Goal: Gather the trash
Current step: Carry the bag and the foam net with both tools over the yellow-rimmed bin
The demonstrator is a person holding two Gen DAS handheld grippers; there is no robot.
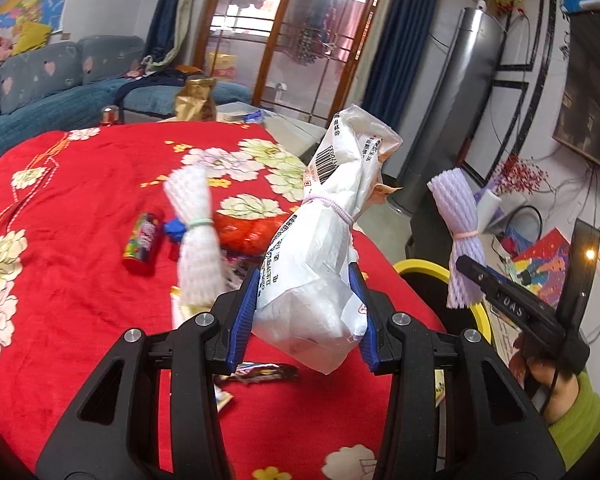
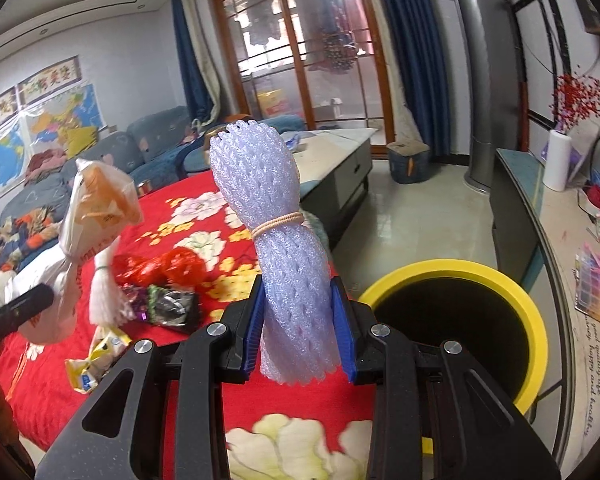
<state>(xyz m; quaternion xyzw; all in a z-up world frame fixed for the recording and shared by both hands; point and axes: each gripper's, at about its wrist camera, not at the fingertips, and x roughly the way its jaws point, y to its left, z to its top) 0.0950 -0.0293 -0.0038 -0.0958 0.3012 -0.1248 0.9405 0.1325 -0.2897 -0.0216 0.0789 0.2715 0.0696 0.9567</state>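
My left gripper [image 1: 304,280] is shut on a white plastic bag bundle [image 1: 332,208] tied with a purple band, held upright above the red floral tablecloth [image 1: 80,280]. In the right wrist view that bag [image 2: 76,248] hangs at the left. My right gripper [image 2: 298,292] is shut on a pale purple foam net bundle [image 2: 276,216] bound with a rubber band, beside the table's edge. The same bundle [image 1: 460,220] shows at the right of the left wrist view. Just right of it stands a black bin with a yellow rim [image 2: 456,276], and its rim [image 1: 420,268] shows past the table.
On the cloth lie a white foam net bundle [image 1: 194,232], a red plastic bag [image 1: 252,228], a red can [image 1: 142,242], dark wrappers [image 2: 172,304] and a yellow wrapper [image 2: 96,356]. A low grey table [image 2: 340,160] stands beyond; a counter [image 2: 560,240] runs along the right wall.
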